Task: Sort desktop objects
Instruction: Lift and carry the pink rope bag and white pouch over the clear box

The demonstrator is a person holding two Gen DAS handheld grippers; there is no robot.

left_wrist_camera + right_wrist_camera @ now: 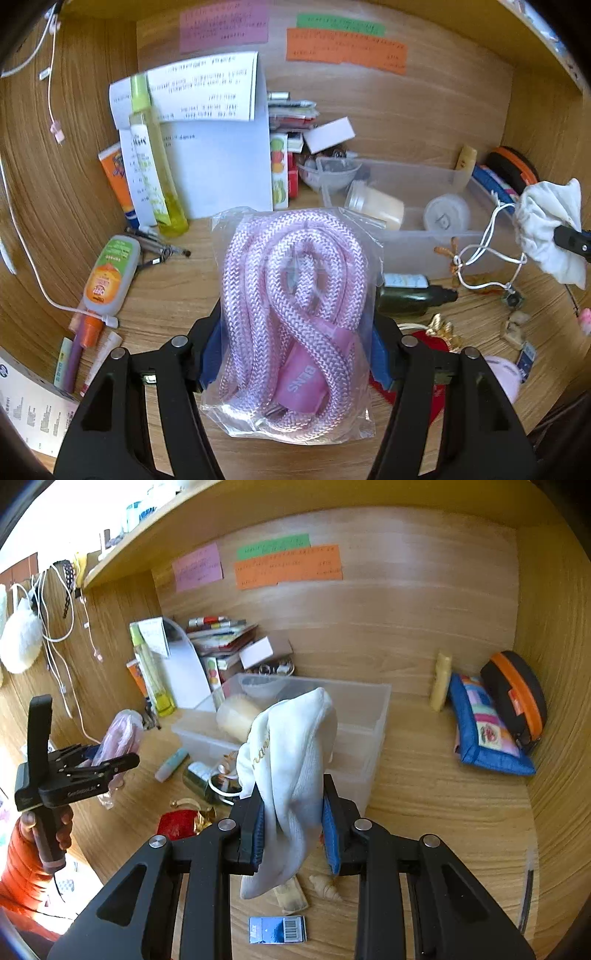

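Observation:
My left gripper (295, 354) is shut on a clear bag of pink braided rope (295, 314) and holds it above the wooden desk; it also shows in the right wrist view (110, 760) at the left. My right gripper (293, 834) is shut on a white drawstring cloth pouch (291, 768), held above the desk in front of a clear plastic bin (369, 716). The pouch (550, 229) and its white cord show at the right of the left wrist view. The bin (436, 240) holds a cream jar (376, 206) and a round lid.
Papers and a yellow-green spray bottle (155, 162) lean at the back left. A dark glass bottle (410, 295), a red pouch (177, 823), a blue card (277, 928) and small trinkets lie on the desk. A blue pouch (487, 727) and black-orange case (517, 694) stand at back right.

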